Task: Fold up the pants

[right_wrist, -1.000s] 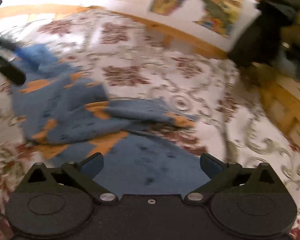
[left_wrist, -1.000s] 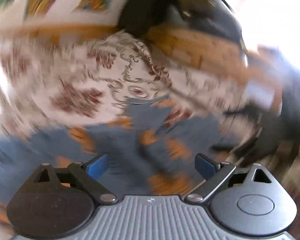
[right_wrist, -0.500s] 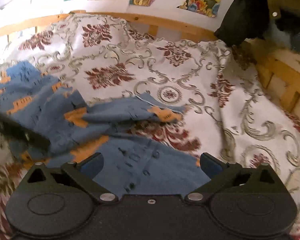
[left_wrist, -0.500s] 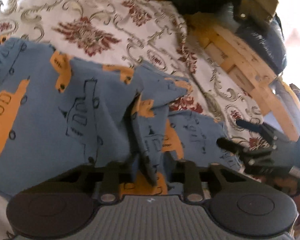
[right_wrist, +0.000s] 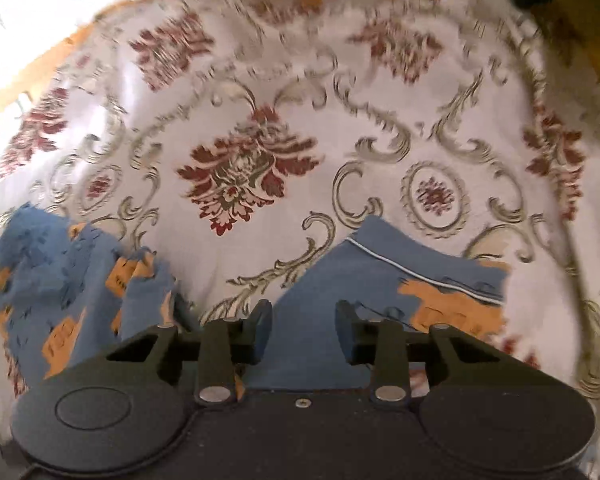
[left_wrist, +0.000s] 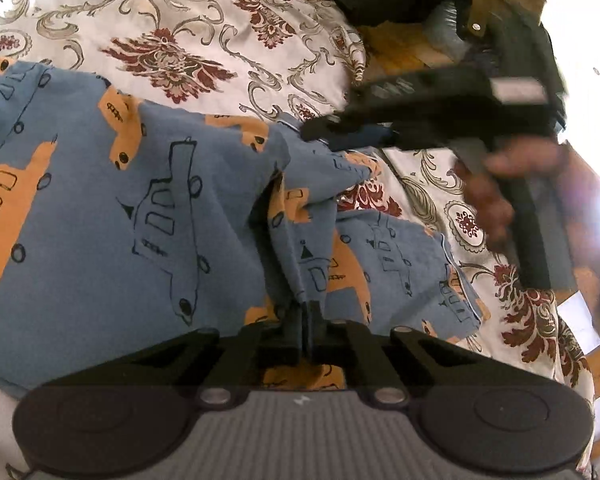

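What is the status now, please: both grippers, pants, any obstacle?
Left gripper shut on pants. Right gripper open over a hem, gripping nothing. Pants bunched, unfolded, on bedspread. Nothing in the way.

Your left wrist camera sits low and close over the pants [left_wrist: 100, 208], facing across the bedspread [left_wrist: 204, 24] toward the right tongs [left_wrist: 324, 132]. Your right wrist camera looks along the pants [right_wrist: 380, 280] toward the bed frame [right_wrist: 52, 52]. Both views share pants and bedspread.

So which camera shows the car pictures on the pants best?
The left wrist view: the pants fill it, sharp, with whole cars drawn on them. The right wrist view shows only blurry blue and orange patches of them.
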